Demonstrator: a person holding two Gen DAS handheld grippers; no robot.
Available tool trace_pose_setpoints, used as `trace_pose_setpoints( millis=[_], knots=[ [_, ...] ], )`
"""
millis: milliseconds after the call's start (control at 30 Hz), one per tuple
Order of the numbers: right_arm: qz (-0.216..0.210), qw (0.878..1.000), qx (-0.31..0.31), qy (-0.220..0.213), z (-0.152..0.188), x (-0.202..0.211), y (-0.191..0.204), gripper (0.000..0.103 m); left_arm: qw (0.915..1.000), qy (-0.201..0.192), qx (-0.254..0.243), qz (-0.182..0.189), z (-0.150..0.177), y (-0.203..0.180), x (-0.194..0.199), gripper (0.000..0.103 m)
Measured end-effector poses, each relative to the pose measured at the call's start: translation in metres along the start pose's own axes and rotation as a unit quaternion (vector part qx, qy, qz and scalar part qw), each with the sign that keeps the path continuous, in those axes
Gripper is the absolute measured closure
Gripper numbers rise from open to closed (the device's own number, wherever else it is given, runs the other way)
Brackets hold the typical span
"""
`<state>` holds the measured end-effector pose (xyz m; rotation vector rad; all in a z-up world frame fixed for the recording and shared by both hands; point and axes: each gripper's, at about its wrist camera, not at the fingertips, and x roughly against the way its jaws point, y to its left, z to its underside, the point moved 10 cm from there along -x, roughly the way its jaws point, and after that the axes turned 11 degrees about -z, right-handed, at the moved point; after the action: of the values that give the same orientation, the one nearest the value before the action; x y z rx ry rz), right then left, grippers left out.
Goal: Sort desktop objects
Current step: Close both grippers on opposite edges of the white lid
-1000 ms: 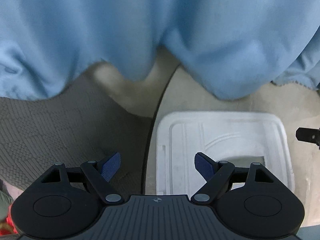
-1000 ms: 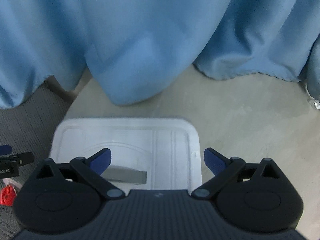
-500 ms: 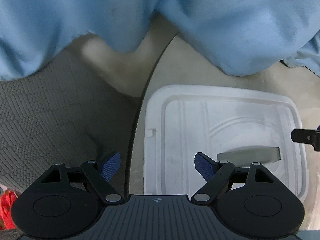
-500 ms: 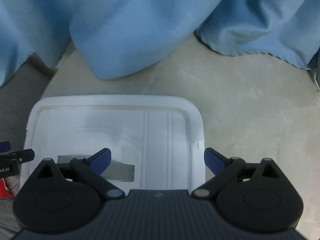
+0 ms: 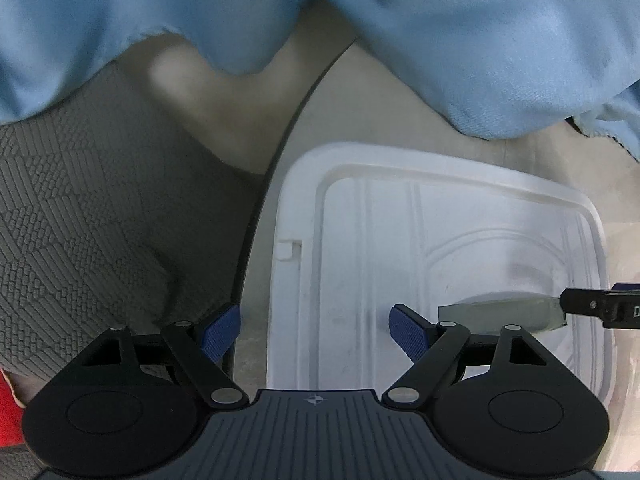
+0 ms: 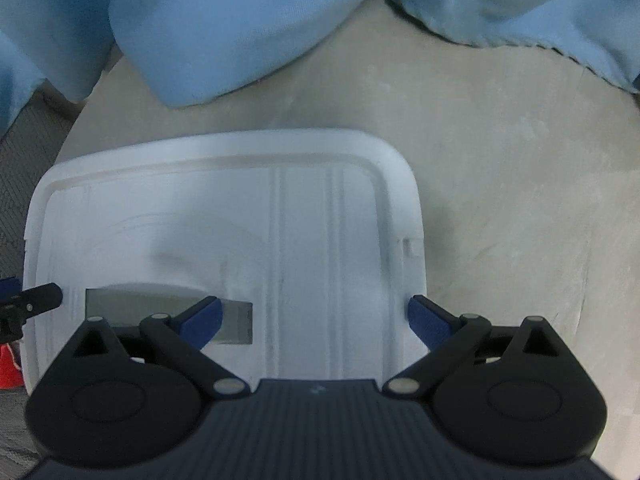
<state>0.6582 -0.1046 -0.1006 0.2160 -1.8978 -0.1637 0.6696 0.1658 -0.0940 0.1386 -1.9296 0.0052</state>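
Both grippers—left (image 5: pixel 316 330), right (image 6: pixel 314 322)—gape wide, empty, each straddling one edge of the white lid (image 5: pixel 460 240), prob. to lift it together.

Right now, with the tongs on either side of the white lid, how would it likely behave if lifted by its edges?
The white lid looks like thin moulded plastic, so probably light. Broad and flat with shallow ribs, it may flex or tilt if only one side rises. Its smooth rim could slip in the left tongs or right tongs.
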Motion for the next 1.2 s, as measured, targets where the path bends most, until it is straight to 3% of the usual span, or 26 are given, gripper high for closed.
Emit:
trace_pose_setpoints(
  millis=[500, 1200],
  knots=[
    [-0.018, 1.0, 0.004, 0.018, 0.005, 0.0, 0.014, 0.002, 0.9998, 0.0, 0.001, 0.022, 0.001, 0.001, -0.001, 0.019],
    [-0.042, 0.998, 0.031, 0.048, 0.003, -0.011, 0.061, 0.002, 0.9992, 0.016, 0.037, -0.008, 0.004, 0.062, -0.004, 0.019]
  ],
)
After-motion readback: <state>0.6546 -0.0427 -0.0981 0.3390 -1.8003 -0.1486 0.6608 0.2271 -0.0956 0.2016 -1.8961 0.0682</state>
